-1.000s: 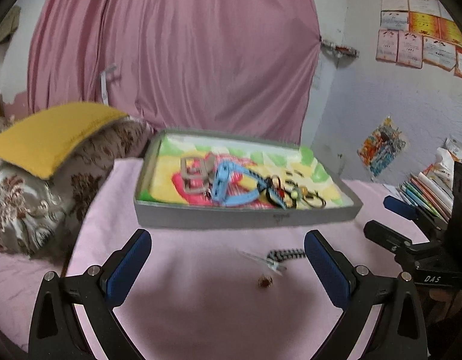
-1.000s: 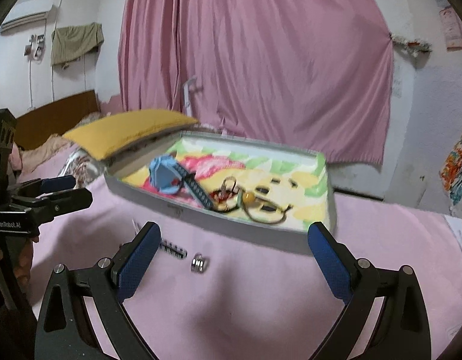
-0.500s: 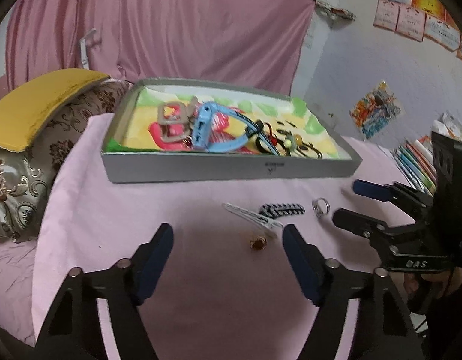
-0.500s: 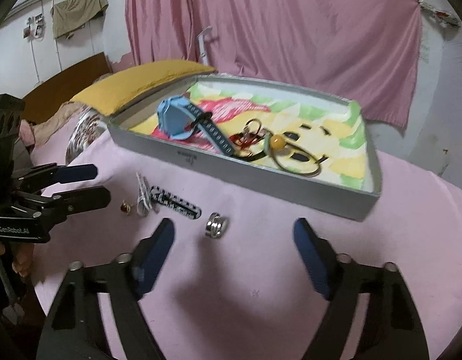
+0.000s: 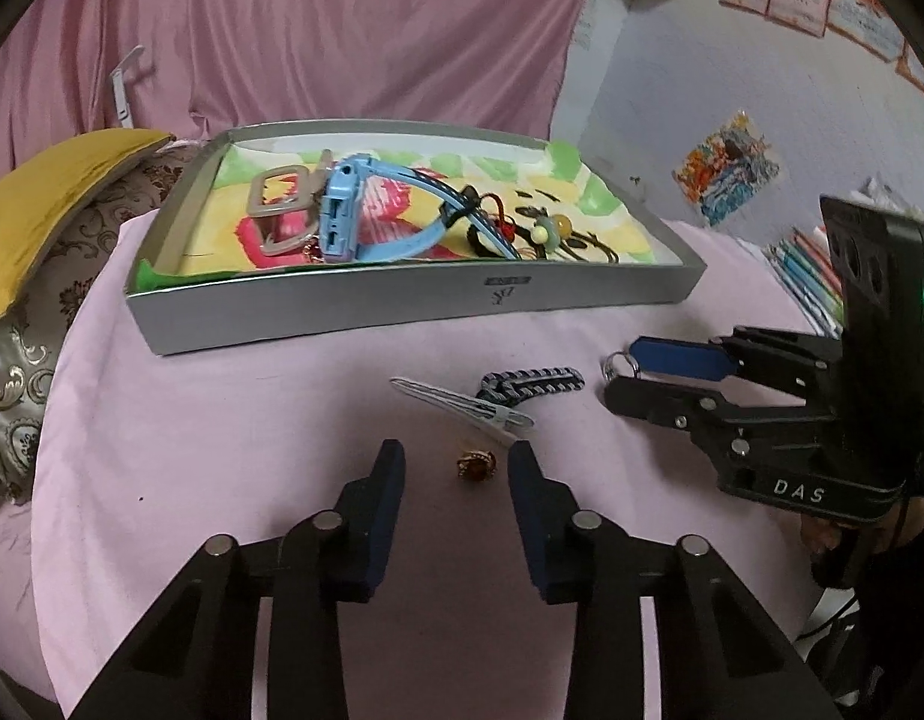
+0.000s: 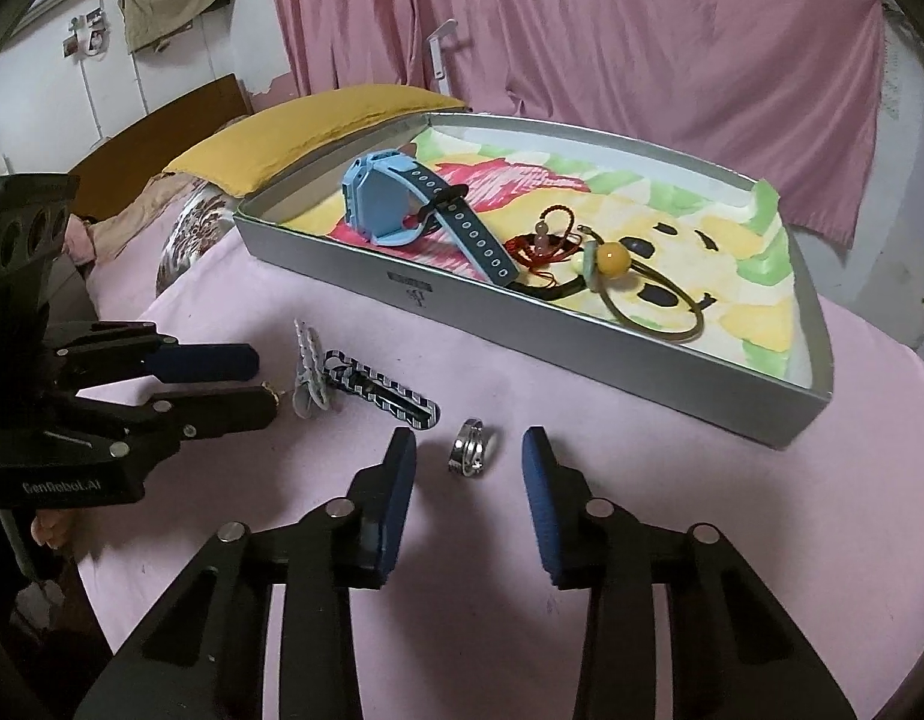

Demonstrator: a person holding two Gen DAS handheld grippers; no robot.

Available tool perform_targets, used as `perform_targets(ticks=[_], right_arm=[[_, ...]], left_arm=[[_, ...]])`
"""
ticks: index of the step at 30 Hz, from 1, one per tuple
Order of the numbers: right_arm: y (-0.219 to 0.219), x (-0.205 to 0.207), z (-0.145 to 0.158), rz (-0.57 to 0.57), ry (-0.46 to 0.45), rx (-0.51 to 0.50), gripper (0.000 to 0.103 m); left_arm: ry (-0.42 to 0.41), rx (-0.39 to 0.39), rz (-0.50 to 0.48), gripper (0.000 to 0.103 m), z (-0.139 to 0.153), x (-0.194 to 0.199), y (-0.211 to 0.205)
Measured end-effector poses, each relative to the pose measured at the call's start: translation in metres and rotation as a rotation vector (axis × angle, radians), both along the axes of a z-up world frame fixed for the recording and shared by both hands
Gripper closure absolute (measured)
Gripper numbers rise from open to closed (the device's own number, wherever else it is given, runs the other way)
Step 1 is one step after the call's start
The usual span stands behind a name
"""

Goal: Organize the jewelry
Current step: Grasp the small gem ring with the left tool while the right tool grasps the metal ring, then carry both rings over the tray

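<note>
A grey tray with a colourful lining stands on the pink cloth and holds a blue watch, a metal buckle and cords; it also shows in the right wrist view. My left gripper is open, its fingers on either side of a small gold earring. My right gripper is open around a silver ring. A striped hair clip and a silver clip lie between the two grippers.
A yellow pillow and a patterned cushion lie left of the tray. Books are stacked at the right. A pink curtain hangs behind. The cloth's rounded edge runs close below both grippers.
Both grippers have moved down and forward to the cloth and narrowed their opening. The left now brackets the earring, the right brackets the ring.
</note>
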State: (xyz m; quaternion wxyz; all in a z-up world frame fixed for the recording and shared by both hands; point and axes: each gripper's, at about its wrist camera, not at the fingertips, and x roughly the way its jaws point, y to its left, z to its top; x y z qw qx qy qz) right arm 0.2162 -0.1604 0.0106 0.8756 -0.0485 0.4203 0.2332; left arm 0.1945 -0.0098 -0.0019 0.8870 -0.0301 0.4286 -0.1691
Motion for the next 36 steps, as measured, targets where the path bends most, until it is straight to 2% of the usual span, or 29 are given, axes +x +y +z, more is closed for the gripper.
perform_targets(ticks=[5, 14, 19, 24, 28, 31, 36], right_arm=[[0.000, 0.003, -0.001, 0.009, 0.013, 0.007, 0.075], [0.005, 0.005, -0.001, 0.026, 0.008, -0.005, 0.080], [0.005, 0.006, -0.002, 0.039, 0.016, 0.008, 0.097], [0.003, 0.004, -0.002, 0.037, 0.016, 0.015, 0.097], [0.000, -0.003, 0.000, 0.023, -0.001, 0.031, 0.097], [-0.004, -0.011, 0.007, 0.008, -0.037, 0.050, 0.097], [-0.012, -0.018, 0.032, -0.036, -0.154, 0.080, 0.097]], left_arm=[[0.003, 0.018, -0.011, 0.079, 0.001, 0.001, -0.001], [-0.005, 0.095, -0.047, 0.090, 0.001, 0.000, -0.013], [-0.007, 0.111, -0.048, 0.090, 0.002, 0.000, -0.015], [-0.005, 0.071, -0.051, 0.090, 0.002, -0.003, -0.012], [-0.038, 0.035, -0.049, 0.090, 0.006, -0.010, -0.010], [-0.096, 0.005, -0.036, 0.090, 0.017, -0.015, -0.008], [-0.204, -0.038, 0.010, 0.090, 0.038, -0.018, -0.004]])
